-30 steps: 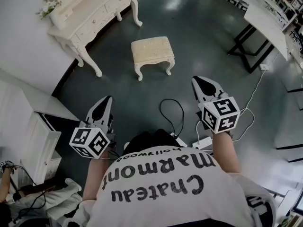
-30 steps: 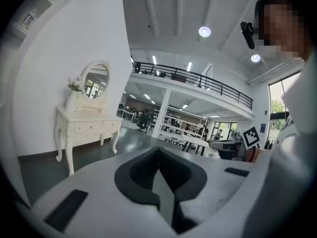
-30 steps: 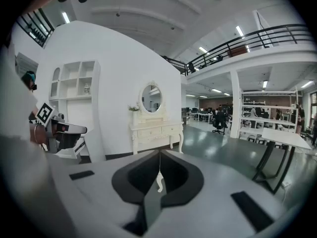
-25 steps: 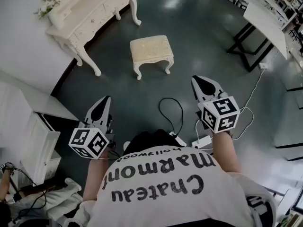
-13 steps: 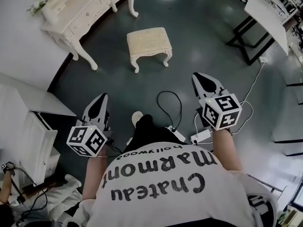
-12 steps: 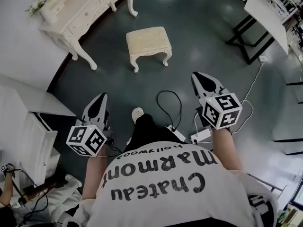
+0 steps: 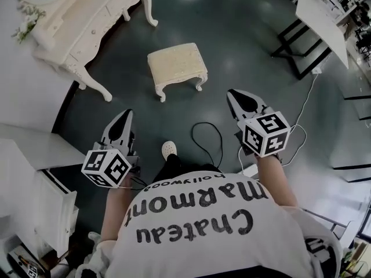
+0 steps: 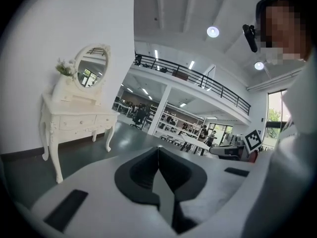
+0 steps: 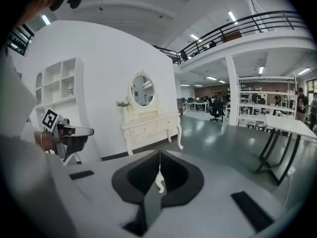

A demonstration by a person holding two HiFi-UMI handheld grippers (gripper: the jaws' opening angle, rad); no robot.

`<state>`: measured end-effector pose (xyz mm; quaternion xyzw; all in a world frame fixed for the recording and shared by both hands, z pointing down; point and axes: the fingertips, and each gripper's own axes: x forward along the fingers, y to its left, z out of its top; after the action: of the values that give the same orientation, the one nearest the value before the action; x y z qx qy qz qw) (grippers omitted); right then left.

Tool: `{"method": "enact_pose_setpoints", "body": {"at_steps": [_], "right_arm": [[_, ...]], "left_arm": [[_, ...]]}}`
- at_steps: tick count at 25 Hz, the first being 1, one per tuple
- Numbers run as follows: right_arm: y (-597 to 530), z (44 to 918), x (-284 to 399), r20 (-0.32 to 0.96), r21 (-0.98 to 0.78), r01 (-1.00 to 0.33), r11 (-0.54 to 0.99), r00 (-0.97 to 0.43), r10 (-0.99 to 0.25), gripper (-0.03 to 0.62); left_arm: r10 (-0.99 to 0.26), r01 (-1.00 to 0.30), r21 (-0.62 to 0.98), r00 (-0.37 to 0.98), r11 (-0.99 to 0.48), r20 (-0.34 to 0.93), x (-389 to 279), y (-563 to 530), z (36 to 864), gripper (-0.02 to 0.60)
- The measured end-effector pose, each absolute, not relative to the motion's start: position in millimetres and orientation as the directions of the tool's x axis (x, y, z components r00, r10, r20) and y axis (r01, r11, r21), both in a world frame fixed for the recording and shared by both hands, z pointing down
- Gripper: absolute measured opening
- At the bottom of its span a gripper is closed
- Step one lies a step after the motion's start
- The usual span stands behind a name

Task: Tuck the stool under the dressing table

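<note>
Barely begun: stool (image 7: 177, 65) stands untouched ahead of left gripper (image 7: 123, 117) and right gripper (image 7: 240, 97), both closed, empty. Further ahead-left sits the dressing table (image 7: 87, 22); whole tuck remains.

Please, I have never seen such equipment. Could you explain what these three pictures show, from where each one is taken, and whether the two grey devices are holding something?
There is no robot here. A person wears a camera on the head and holds one tool in each hand. The head view looks steeply down on the left tool and the right tool. The other two pictures come from cameras that ride on the tools and look along their jaws. Both pairs of jaws are shut, with nothing between them.

On the dark glossy floor stands a cream cushioned stool with curved white legs. It is apart from the white carved dressing table with an oval mirror and not yet under it. A black cable loop lies beside the person's white shoe.
</note>
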<state>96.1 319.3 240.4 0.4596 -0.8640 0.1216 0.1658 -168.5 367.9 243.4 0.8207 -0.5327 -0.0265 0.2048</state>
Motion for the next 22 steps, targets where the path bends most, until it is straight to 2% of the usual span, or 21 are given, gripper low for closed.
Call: {"method": "enact_pose_setpoints", "body": {"at_steps": [12,22], "right_arm": [[175,232,13,0.388,-0.104,-0.861,0.497,-0.495,-0.777,0.025],[138,320,1,0.573,-0.16,-0.888,0.431,-0.439,-0.692,0.025]], "left_arm": [[-0.842,-0.807,0.399,0.522,-0.437,0.134,-246,211,224,0.021],[-0.759,-0.796,0.463,0.562,-0.389,0.329,-248,177,323,0.021]]}}
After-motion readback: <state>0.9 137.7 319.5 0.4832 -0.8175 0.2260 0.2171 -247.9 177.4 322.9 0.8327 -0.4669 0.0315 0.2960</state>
